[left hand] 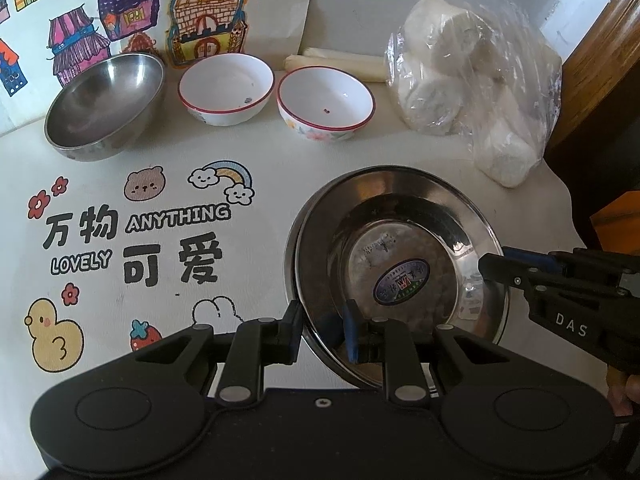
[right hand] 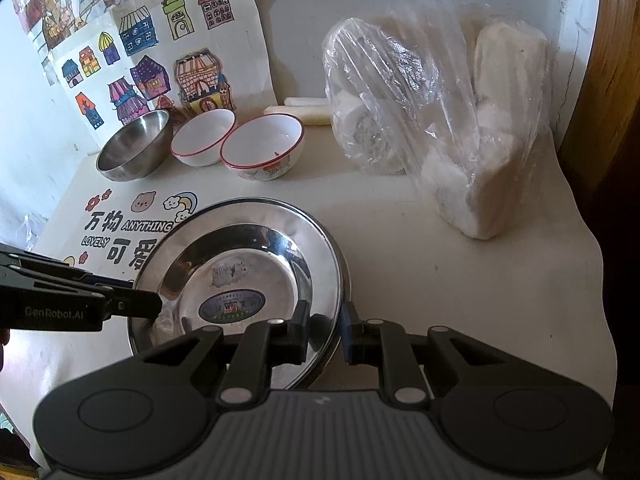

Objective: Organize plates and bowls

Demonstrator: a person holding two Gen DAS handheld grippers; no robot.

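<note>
A shiny steel plate (left hand: pixel 400 280) with an oval sticker in its middle lies near the table's front, on top of a second steel plate whose rim (left hand: pixel 290 254) peeks out beside it. My left gripper (left hand: pixel 323 330) is shut on the top plate's near rim, one pad on each side. My right gripper (right hand: pixel 326 330) is shut on the same plate (right hand: pixel 232 304) at the opposite rim, and its fingertips (left hand: pixel 494 268) show in the left wrist view. At the back stand a steel bowl (left hand: pixel 104 108) and two white red-rimmed bowls (left hand: pixel 226 88) (left hand: pixel 326 100).
A clear plastic bag of white buns (right hand: pixel 440 128) fills the back right. Coloured house drawings (right hand: pixel 140 52) lean on the wall behind the bowls. A white roll (left hand: pixel 340 66) lies behind them. The printed tablecloth (left hand: pixel 140 240) drops off at the right edge, by a wooden frame (left hand: pixel 600 48).
</note>
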